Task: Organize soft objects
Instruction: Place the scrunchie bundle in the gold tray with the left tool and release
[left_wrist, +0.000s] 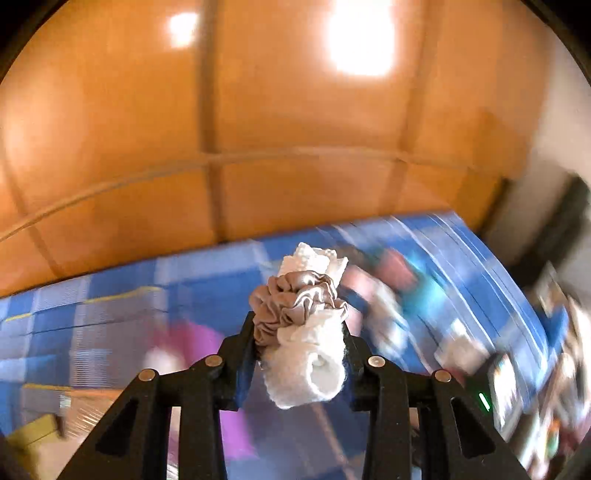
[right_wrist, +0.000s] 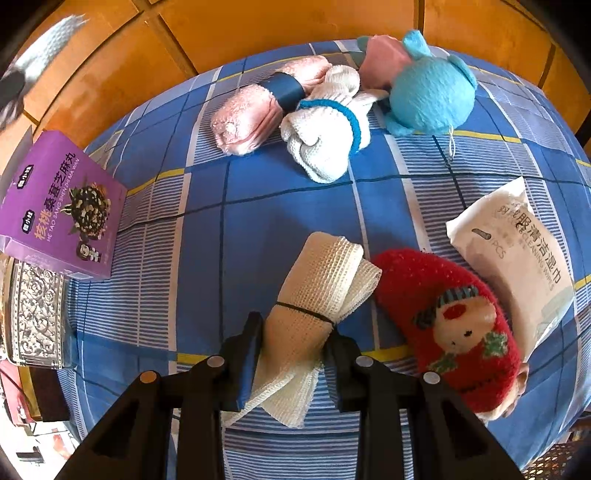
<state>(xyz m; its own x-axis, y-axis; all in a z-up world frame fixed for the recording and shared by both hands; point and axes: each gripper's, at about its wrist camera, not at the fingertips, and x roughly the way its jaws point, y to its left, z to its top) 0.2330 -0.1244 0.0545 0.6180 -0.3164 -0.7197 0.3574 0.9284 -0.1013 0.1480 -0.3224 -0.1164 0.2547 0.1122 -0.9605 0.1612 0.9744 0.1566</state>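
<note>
On the blue checked cloth there's a whole pile of soft stuff. The right gripper points steeply down at a rolled cream mesh cloth tied round the middle with a thin black band. Its jaws sit narrow, one on each side of the roll just below the band and pinching it in, so it looks like a proper grip, with the roll still lying on the cloth.

The left gripper is up in the air with a rolled white towel clamped between its jaws, which are only partly apart. A taupe scrunchie is wrapped round the towel. Everything behind it is smeared with blur, so I can't make out much there.

Rest of the layout from the right wrist view: a red sock with a snowman face lies just right of the mesh roll, touching a white wipes pack. At the far side are a pink roll, a white roll with blue bands and a blue plush, all bunched together. A purple box stands at the left edge.
</note>
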